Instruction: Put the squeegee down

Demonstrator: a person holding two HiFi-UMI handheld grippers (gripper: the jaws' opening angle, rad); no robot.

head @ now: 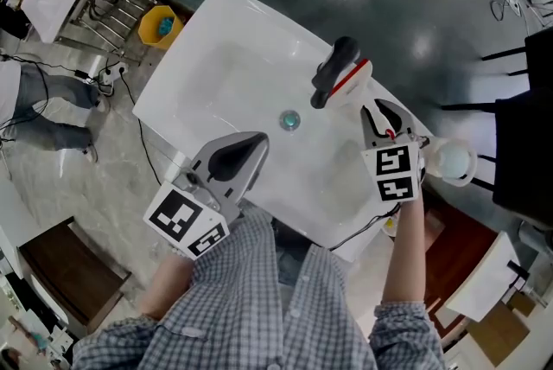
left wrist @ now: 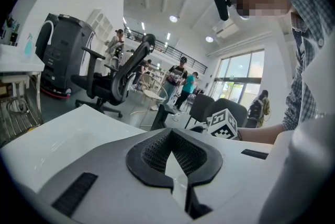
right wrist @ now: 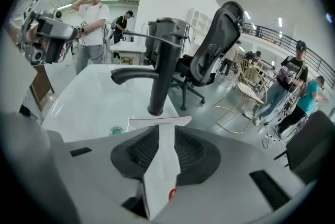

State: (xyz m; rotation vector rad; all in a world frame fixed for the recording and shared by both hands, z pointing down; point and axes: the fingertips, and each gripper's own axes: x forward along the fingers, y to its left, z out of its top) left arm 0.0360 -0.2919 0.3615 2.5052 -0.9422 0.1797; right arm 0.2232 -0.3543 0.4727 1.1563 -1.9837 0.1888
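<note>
The right gripper (right wrist: 160,139) pinches the white squeegee (right wrist: 158,173) by its handle, which bears a red dot. Its blade lies just ahead, before the black faucet (right wrist: 159,79). The left gripper (left wrist: 172,152) is pressed together, empty.

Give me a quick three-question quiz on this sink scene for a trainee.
1. Multiple choice: what lies between the jaws of the right tool? A) a sponge B) the squeegee C) nothing
2. True or false: the left tool has its jaws together with nothing between them.
3. Fill in: in the right gripper view, just beyond the squeegee's blade stands the black ____.

Key: 1 B. 2 True. 3 faucet.
</note>
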